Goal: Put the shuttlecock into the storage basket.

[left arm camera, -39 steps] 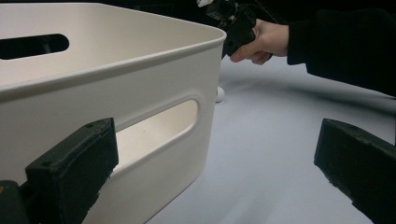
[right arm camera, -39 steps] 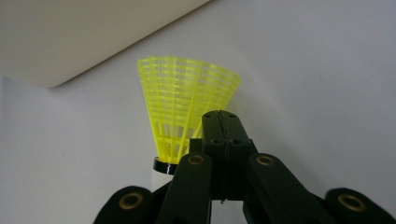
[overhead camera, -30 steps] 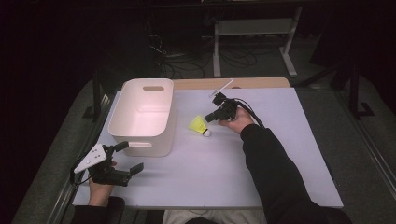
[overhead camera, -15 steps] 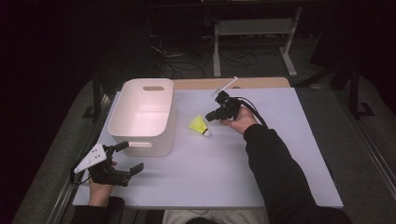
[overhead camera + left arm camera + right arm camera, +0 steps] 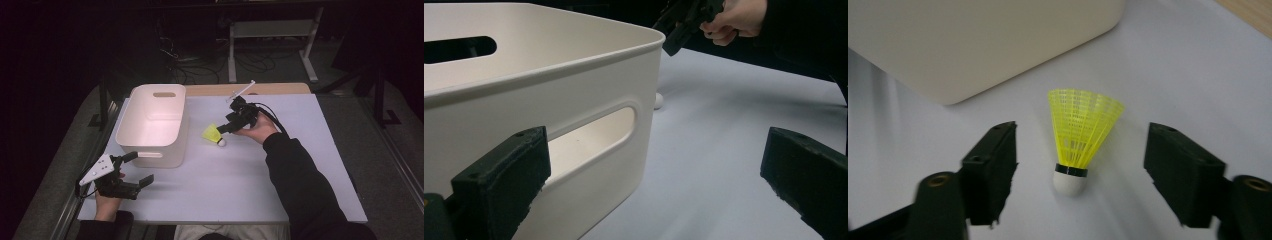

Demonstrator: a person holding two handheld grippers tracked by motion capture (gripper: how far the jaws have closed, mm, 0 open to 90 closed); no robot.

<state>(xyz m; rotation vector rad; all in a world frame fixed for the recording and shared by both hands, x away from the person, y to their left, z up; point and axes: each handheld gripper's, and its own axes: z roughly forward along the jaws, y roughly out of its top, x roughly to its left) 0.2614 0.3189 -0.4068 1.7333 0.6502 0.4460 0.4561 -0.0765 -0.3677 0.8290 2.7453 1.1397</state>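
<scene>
Shuttlecock (image 5: 1079, 145), one yellow with a white cork, lies on the white table (image 5: 280, 165) beside one white bin (image 5: 152, 122), between the right gripper (image 5: 1080, 175)'s jaws, which have just been opening, clear of it. The bin hides most of it from the left gripper (image 5: 654, 175), whose jaws stand apart, empty.

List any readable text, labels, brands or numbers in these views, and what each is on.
None: no readable text in any view.
White bin: plain walls, no label or brand.
Yellow shuttlecock: dark band above the white cork, no print on it.
Left gripper and right gripper: plain black, no markings visible.
Table: bare surface, no signs.
</scene>
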